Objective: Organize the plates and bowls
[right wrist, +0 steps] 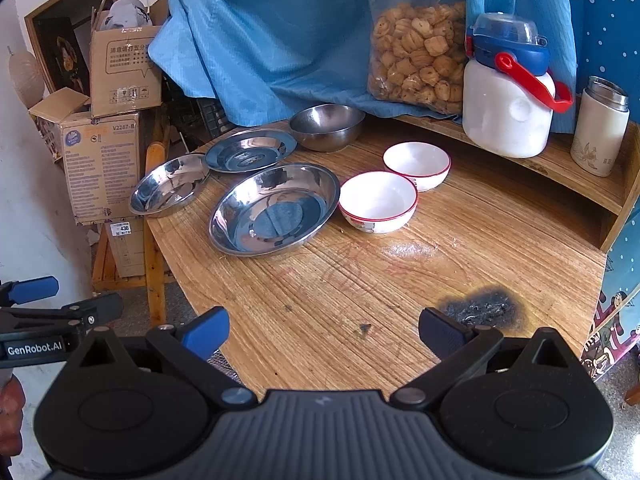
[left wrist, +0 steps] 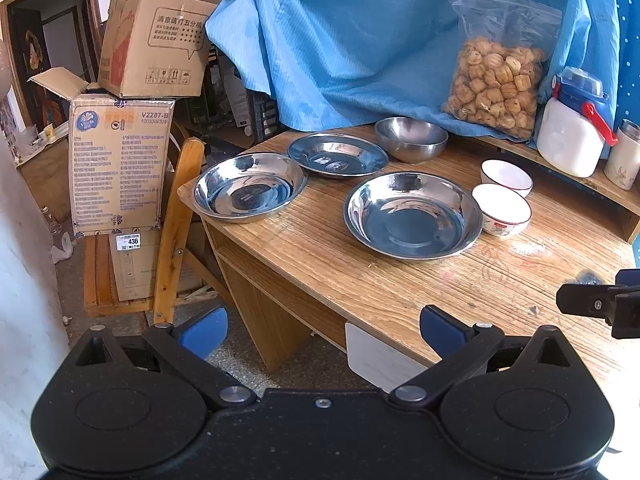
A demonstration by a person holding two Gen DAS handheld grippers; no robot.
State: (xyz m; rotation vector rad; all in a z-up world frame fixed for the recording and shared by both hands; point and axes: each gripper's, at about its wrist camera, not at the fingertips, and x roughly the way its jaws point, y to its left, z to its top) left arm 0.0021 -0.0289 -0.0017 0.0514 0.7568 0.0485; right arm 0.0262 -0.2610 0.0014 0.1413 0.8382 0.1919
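Left wrist view is showing the left gripper (left wrist: 323, 334) spreading wide and holding nothing at the bottom of the frame. Three steel plates (left wrist: 414, 216) are sitting mid-frame on the wooden desk (left wrist: 400, 292), a steel bowl (left wrist: 412, 139) behind them, two white bowls (left wrist: 502, 208) touching at right. Right wrist view is showing the right gripper (right wrist: 324, 334) likewise gaping wide and empty at bottom centre.

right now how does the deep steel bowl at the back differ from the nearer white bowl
The deep steel bowl is bare grey metal; the nearer white bowl is white with a red rim line and a printed side. The steel bowl looks wider. It sits beside a steel plate, the white one beside its twin. Both stand upright, empty.
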